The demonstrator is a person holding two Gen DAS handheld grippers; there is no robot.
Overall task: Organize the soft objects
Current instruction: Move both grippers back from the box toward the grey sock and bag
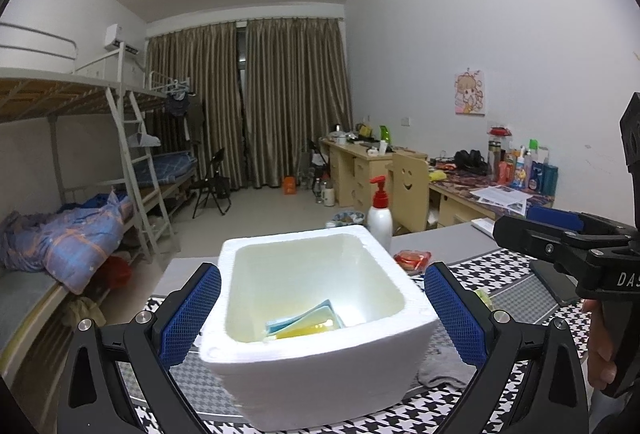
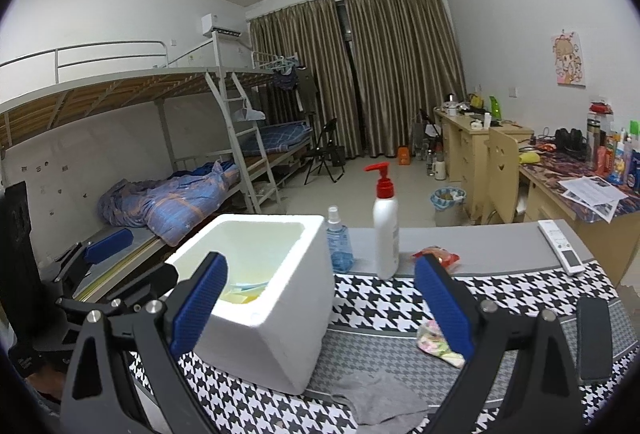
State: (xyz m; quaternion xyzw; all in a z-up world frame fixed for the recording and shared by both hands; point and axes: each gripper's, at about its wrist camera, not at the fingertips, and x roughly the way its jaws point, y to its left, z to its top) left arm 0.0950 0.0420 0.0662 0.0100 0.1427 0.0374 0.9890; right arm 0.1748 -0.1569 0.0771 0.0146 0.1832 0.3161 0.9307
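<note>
**Partway there: some in the box, two pieces out**

Foam box (image 1: pixel 320 318) near the table's (image 2: pixel 480 242) front edge, holding a few pale blue and yellow soft pieces (image 1: pixel 308 322). Left gripper (image 1: pixel 322 314) spread wide around the box, not touching. Right gripper (image 2: pixel 320 306) also apart, empty. Outside: grey cloth (image 2: pixel 376 394) at the front edge, pastel cloth (image 2: pixel 436 342) just right. Probably next in.
</note>
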